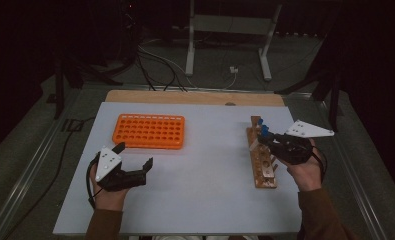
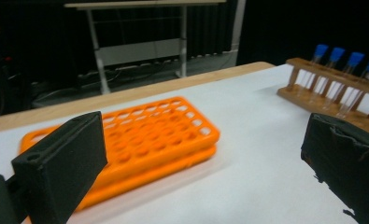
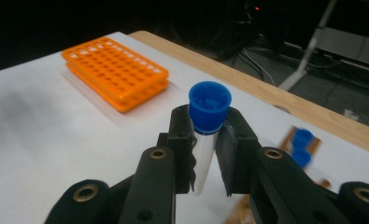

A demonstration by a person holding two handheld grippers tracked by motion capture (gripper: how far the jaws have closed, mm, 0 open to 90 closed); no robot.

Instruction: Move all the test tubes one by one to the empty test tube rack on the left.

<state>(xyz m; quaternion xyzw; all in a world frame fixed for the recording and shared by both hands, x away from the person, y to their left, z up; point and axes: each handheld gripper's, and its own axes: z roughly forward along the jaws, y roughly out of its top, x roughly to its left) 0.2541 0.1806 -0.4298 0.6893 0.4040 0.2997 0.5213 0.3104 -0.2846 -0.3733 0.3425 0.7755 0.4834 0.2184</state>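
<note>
My worktop (image 1: 200, 200) carries the orange tube rack (image 1: 149, 131) at upper left of the high view and the wooden rack (image 1: 263, 165) at right. My left tongs (image 1: 133, 161) rest apart, empty, likely waiting. My right tongs (image 3: 209, 140) are clamped under the blue cap of a test tube (image 3: 209, 122), held upright above the wooden rack, I judge for carrying to the orange rack.
</note>
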